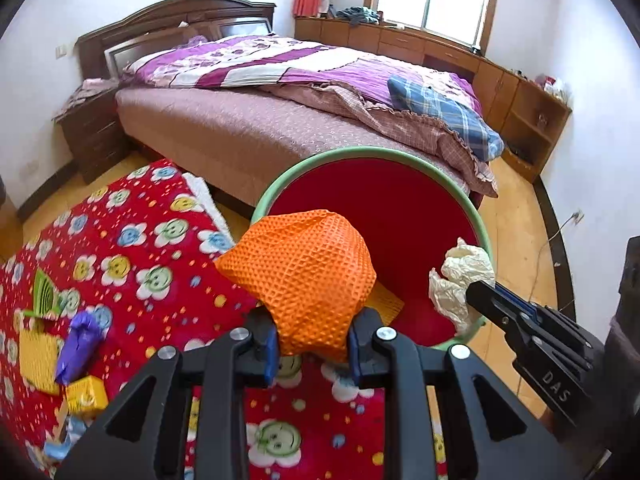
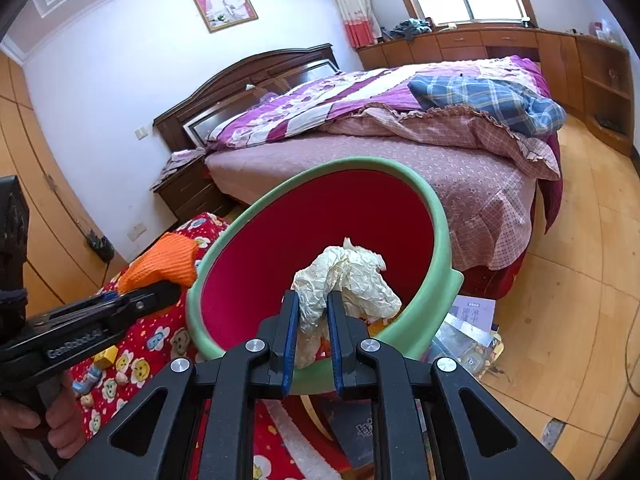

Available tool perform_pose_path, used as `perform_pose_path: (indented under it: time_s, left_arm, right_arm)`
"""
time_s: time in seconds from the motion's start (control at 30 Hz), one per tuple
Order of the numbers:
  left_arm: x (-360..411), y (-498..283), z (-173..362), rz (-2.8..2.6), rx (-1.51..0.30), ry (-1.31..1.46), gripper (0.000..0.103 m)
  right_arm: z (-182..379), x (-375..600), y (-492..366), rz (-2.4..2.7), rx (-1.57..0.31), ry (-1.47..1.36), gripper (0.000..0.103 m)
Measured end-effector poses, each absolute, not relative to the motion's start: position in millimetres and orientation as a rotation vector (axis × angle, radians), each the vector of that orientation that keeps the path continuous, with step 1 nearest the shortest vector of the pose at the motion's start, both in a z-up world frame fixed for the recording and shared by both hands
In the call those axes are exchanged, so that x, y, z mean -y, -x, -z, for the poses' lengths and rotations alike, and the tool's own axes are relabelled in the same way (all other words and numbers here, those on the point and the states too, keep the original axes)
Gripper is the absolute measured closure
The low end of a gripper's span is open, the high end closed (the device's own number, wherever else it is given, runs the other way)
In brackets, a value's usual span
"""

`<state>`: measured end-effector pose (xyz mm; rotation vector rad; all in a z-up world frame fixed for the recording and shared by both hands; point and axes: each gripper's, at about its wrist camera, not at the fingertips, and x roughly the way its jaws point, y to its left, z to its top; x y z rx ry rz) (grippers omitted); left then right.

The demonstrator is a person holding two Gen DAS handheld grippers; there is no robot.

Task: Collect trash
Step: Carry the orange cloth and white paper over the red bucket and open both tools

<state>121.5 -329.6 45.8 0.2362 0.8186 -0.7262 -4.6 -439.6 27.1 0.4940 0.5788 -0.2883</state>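
Two loads hang at the green-rimmed bin (image 1: 372, 216): left tongs (image 1: 312, 344) clamp an orange mesh wad (image 1: 304, 272) over its near-left rim, right tongs (image 2: 312, 332) pinch crumpled paper (image 2: 348, 284) above its mouth. Best carry both further over the mouth before letting go.

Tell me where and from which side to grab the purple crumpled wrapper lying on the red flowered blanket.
Grip the purple wrapper across its narrower upper half, coming straight down from above. It lies flat and elongated on the red blanket, so the sides offer little to pinch. A yellow box crowds its lower end and a yellow card its left, leaving the upper part freest.
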Motion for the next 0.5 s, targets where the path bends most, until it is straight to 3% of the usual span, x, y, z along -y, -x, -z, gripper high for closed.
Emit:
perform_pose_path:
  time_s: [0.07, 0.27, 0.5]
  left_arm:
    - [335, -124, -43, 0.735, -0.827, -0.244, 0.077]
    - [340, -126, -39, 0.725, -0.828, -0.243, 0.051]
    - [334, -126, -41, 0.713, -0.821, -0.224, 0.049]
  right_arm:
    - [-24, 442, 5, 0.285, -0.580, -0.505, 0.086]
    - [-21, 446, 4, 0.270, -0.580, -0.516, 0.084]
    - [-13, 453, 5, 0.268, -0.589, -0.569, 0.075]
